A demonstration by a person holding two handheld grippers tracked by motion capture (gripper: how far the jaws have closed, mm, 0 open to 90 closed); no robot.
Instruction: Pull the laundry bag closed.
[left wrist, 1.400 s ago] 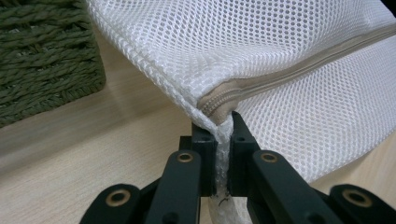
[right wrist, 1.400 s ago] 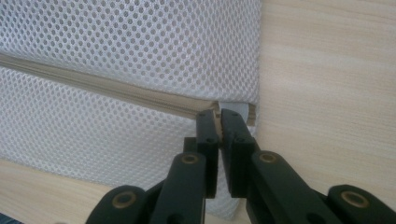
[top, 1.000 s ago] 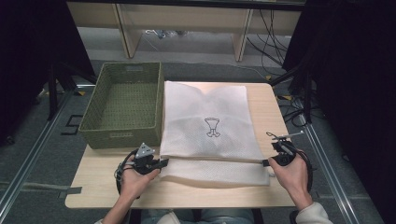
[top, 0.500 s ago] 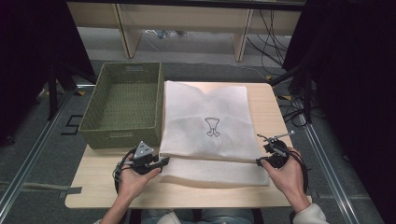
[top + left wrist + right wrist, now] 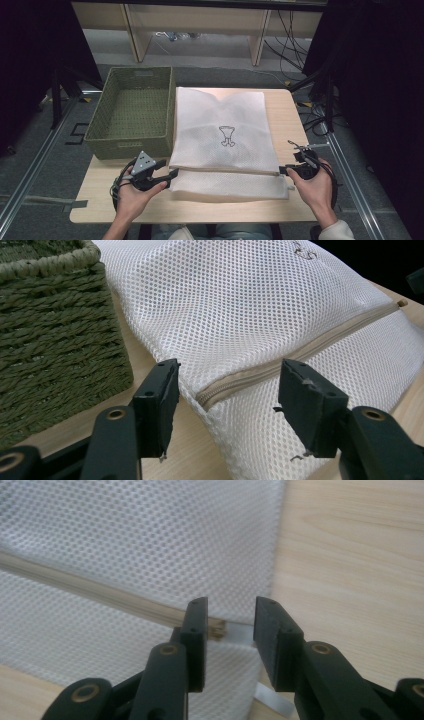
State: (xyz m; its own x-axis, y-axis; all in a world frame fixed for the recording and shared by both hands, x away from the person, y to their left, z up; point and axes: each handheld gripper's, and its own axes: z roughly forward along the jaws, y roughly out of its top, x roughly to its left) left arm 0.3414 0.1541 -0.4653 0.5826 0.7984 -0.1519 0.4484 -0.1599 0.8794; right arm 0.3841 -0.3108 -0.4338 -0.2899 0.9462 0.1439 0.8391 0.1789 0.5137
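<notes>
High view above the table [image 5: 200, 212]; 2 close tongs views sharing the mesh bag [image 5: 222, 135].

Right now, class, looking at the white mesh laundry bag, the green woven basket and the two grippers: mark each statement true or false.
1. The white mesh laundry bag lies flat on the wooden table. True.
2. The green woven basket holds folded clothes. False: it is empty.
3. The left gripper clamps the beige zipper. False: its jaws have just been opening and stand apart around the zipper's end.
4. The right gripper is open. True.
</notes>
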